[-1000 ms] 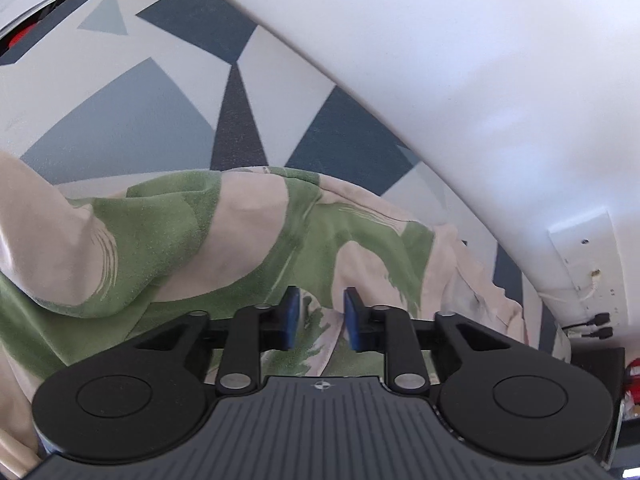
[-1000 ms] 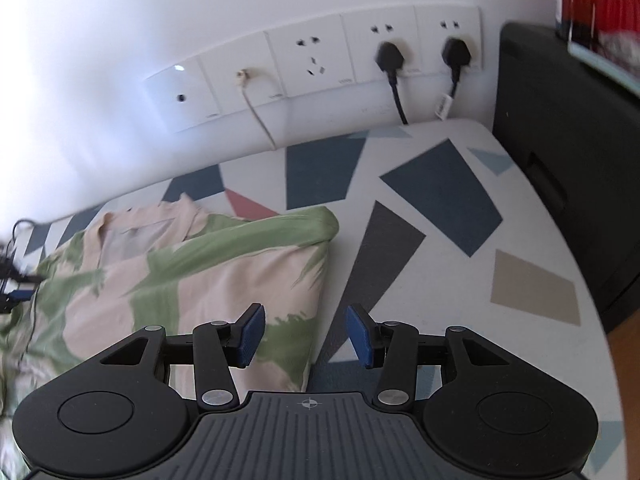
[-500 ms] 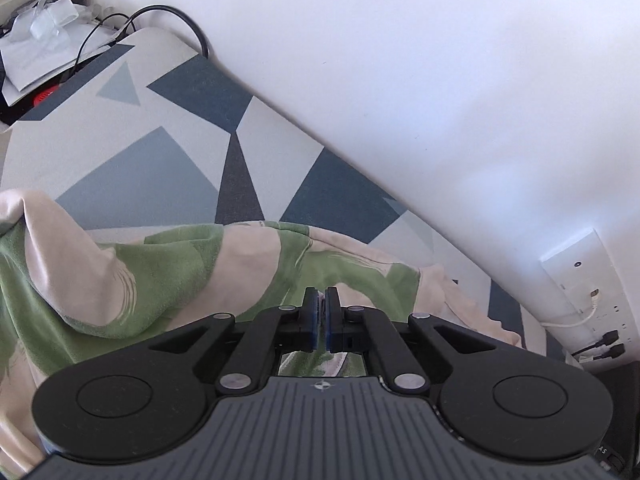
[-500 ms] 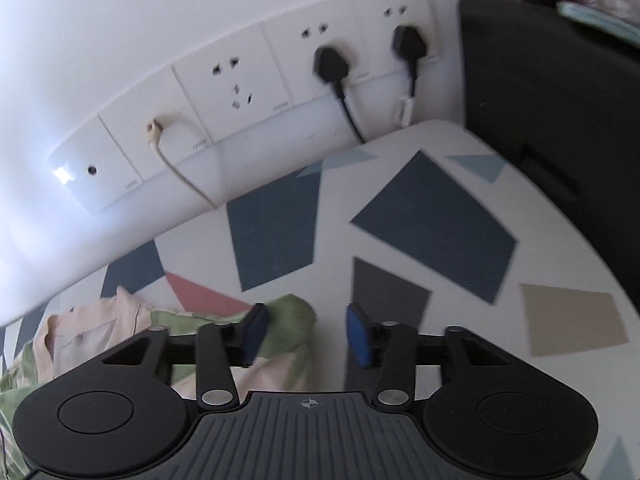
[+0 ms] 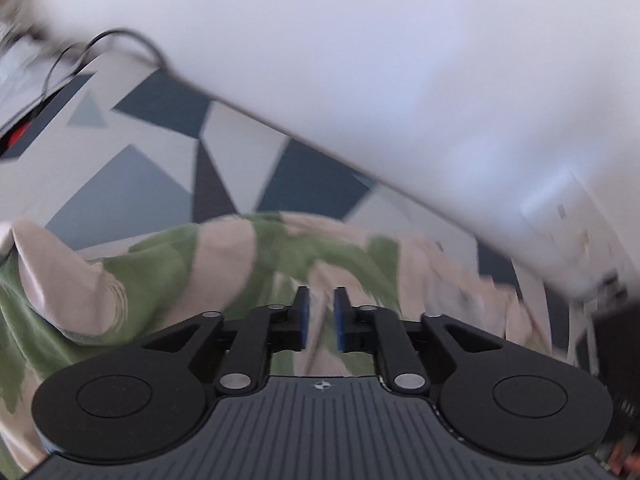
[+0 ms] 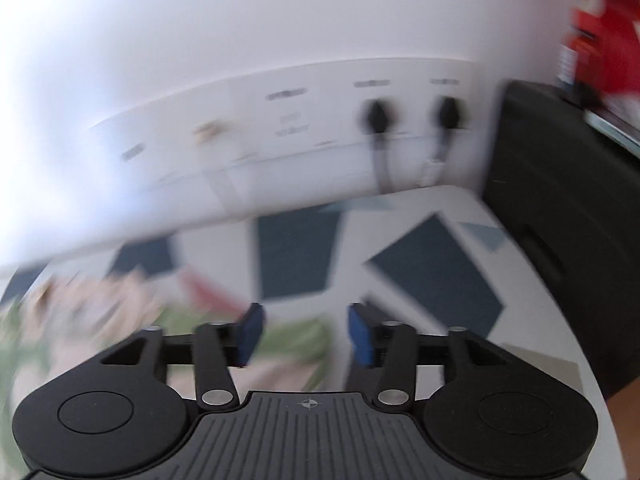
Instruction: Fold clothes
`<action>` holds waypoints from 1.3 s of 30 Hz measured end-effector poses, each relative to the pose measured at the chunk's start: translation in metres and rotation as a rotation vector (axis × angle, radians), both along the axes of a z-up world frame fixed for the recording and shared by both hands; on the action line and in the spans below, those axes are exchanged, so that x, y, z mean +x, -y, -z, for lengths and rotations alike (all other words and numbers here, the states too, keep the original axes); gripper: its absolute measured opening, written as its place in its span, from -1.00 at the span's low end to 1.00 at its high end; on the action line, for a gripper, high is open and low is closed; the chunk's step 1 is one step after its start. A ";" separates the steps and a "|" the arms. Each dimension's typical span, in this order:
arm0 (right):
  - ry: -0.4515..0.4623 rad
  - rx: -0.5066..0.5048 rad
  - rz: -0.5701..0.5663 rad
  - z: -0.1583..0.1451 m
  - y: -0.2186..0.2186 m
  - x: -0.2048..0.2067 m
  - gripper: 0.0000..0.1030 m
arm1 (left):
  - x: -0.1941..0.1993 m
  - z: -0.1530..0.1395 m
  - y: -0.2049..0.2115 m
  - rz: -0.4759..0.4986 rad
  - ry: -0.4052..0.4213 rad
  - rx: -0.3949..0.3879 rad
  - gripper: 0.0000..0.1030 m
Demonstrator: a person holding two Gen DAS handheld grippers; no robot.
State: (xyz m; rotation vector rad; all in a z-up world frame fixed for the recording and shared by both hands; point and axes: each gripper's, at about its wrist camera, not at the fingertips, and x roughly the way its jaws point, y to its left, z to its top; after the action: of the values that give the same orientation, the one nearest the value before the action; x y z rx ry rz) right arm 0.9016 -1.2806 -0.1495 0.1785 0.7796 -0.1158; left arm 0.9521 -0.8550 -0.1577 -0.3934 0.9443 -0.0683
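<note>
A green and beige patterned shirt lies rumpled on the table with the geometric cloth. My left gripper hovers over the shirt's middle with its jaws a narrow gap apart and nothing between them. In the right wrist view the shirt is blurred at the lower left, with a green corner showing between the fingers. My right gripper is open and empty above that corner.
A white wall runs along the far edge of the table. A row of wall sockets holds two black plugs. A black box stands at the table's right end. Cables lie at the far left.
My left gripper closed half a second ago and has now opened a little. Both views are blurred by motion. The right gripper stays open and has pulled back slightly from the wall.
</note>
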 end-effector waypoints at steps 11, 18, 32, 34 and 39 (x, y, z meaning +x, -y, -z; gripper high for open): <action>-0.153 -0.089 0.109 0.027 0.014 -0.031 0.21 | -0.023 0.026 0.060 0.260 -0.079 0.271 0.30; -0.098 -0.004 0.061 0.017 -0.020 -0.064 0.75 | -0.038 0.022 0.063 0.192 -0.089 0.349 0.48; -0.137 0.003 0.036 0.014 -0.046 -0.098 0.98 | -0.101 0.006 0.055 0.065 -0.122 0.448 0.85; -0.138 0.006 0.021 0.012 -0.049 -0.099 0.98 | -0.108 0.006 0.054 0.053 -0.130 0.458 0.85; -0.144 -0.034 -0.006 0.011 -0.060 -0.101 0.98 | -0.123 0.007 0.057 0.063 -0.140 0.478 0.87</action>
State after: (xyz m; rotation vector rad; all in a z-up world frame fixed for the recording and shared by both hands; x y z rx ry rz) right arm 0.8009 -1.2205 -0.1608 0.1368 0.9215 -0.1372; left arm 0.8288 -0.9124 -0.1650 0.0748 1.0749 0.1284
